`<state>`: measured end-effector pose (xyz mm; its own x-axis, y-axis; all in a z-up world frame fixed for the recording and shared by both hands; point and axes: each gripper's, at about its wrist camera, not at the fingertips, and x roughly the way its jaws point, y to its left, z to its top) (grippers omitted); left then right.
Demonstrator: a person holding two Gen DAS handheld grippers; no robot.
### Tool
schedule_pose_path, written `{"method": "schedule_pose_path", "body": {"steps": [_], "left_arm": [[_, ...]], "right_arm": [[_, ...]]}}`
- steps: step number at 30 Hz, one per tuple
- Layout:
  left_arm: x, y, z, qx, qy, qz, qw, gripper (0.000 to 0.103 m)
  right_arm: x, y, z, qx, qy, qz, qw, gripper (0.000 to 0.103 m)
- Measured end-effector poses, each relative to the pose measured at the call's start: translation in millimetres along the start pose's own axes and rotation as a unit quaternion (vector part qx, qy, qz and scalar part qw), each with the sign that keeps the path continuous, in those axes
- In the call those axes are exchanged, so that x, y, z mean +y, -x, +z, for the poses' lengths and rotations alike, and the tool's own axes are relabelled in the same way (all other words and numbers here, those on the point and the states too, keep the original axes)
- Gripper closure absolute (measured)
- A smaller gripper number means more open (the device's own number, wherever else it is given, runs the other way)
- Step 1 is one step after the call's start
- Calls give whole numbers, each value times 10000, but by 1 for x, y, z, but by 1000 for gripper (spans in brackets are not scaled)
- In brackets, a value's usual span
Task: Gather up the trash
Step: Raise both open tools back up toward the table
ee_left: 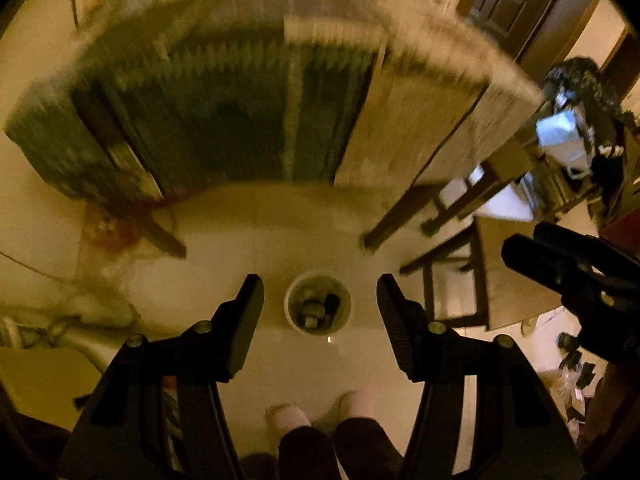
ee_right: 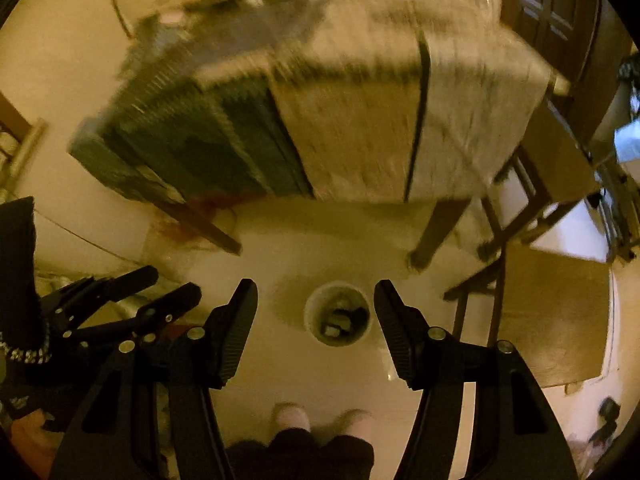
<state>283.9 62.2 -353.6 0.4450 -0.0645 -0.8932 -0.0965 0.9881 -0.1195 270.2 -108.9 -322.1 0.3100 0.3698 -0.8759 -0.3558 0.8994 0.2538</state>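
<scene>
A white round trash bin [ee_left: 318, 304] stands on the pale floor below me, with several dark and pale pieces of trash inside. My left gripper [ee_left: 320, 288] is open and empty, held high above the bin, which shows between its fingers. The bin also shows in the right wrist view [ee_right: 338, 314]. My right gripper [ee_right: 316, 292] is open and empty above it too. The right gripper appears at the right edge of the left wrist view [ee_left: 568, 264], and the left gripper at the left of the right wrist view [ee_right: 120, 304].
A table [ee_left: 248, 92] with a green and beige cloth stands beyond the bin, blurred. Its wooden legs [ee_left: 396, 216] reach the floor near the bin. A wooden chair [ee_right: 552, 312] stands to the right. A plastic bag [ee_left: 108, 248] lies at the left. The person's slippered feet [ee_left: 292, 416] are below.
</scene>
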Motion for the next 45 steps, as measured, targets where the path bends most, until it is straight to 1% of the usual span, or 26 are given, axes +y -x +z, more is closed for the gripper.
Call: {"method": "schedule_pose_path", "body": {"steps": [1,2,4,6,7,9,10,12,14,18,20,21,24,26,29,30,31,32,33,34,35,37,39,42,43,45], "left_arm": [[0,24,7,-174,-39,10,9998,45],[-1,40,12,-303,-79,20,9995,45],[-4,75,20,-604,-159,39,9980,45],[-6,108,24,-882,-204,-19,9959,45],[-5,131,27,-1056,-220,-97,9941,45],[-4,160,32,-1277,-223,-168,9914,45],[-2,182,34,-1436,-240,-196,9891,45],[-4,209,35,-1657,-302,-174,9856,45],[-2,244,36,-1987,-406,-124,9791,45],[8,301,37,-2482,-451,-134,9676,44],[13,321,38,-2675,-401,-145,9626,44],[17,335,38,-2828,-382,-171,9583,44],[24,362,36,-3180,-366,-172,9472,44],[26,379,35,-3376,-404,-191,9402,41],[27,393,37,-3567,-494,-221,9327,35],[28,396,36,-3602,-514,-204,9312,32],[27,397,39,-3658,-546,-166,9290,30],[26,397,41,-3694,-557,-134,9275,24],[26,396,42,-3722,-553,-102,9264,14],[25,395,45,-3773,-526,-48,9246,9],[24,392,48,-3810,-498,-13,9233,5],[22,384,59,-3788,-482,34,9242,5],[19,377,67,-3738,-497,65,9261,5],[13,363,84,-3722,-490,157,9267,5],[10,355,96,-3717,-465,189,9270,5],[2,347,108,-3690,-423,224,9282,5]], "right_arm": [[4,11,4,-75,43,-3,10000,45],[13,32,10,-227,127,-25,9997,45],[25,57,17,-427,207,-48,9989,45],[40,88,25,-634,293,-65,9975,45],[45,100,27,-713,316,-70,9969,45],[58,128,30,-936,348,-91,9950,45],[65,143,31,-1063,351,-97,9937,45],[76,169,31,-1258,352,-98,9914,45],[88,192,34,-1456,370,-106,9886,45],[109,235,35,-1876,419,-161,9812,45],[119,257,35,-2104,448,-212,9763,45],[122,266,35,-2218,460,-233,9737,45],[130,291,33,-2570,466,-265,9649,45],[135,305,33,-2795,496,-288,9584,45],[143,321,34,-3119,582,-393,9475,43],[144,325,35,-3220,603,-449,9438,37],[145,328,36,-3308,604,-499,9404,30],[144,329,38,-3404,592,-529,9369,26],[144,329,39,-3470,575,-542,9345,19],[142,328,43,-3536,546,-558,9322,14],[142,329,44,-3565,527,-568,9311,11],[138,324,51,-3629,459,-602,9288,5],[133,317,61,-3661,420,-647,9274,4],[124,306,78,-3607,476,-724,9286,4],[119,300,87,-3593,521,-736,9288,4],[111,295,99,-3583,603,-717,9289,4]]}}
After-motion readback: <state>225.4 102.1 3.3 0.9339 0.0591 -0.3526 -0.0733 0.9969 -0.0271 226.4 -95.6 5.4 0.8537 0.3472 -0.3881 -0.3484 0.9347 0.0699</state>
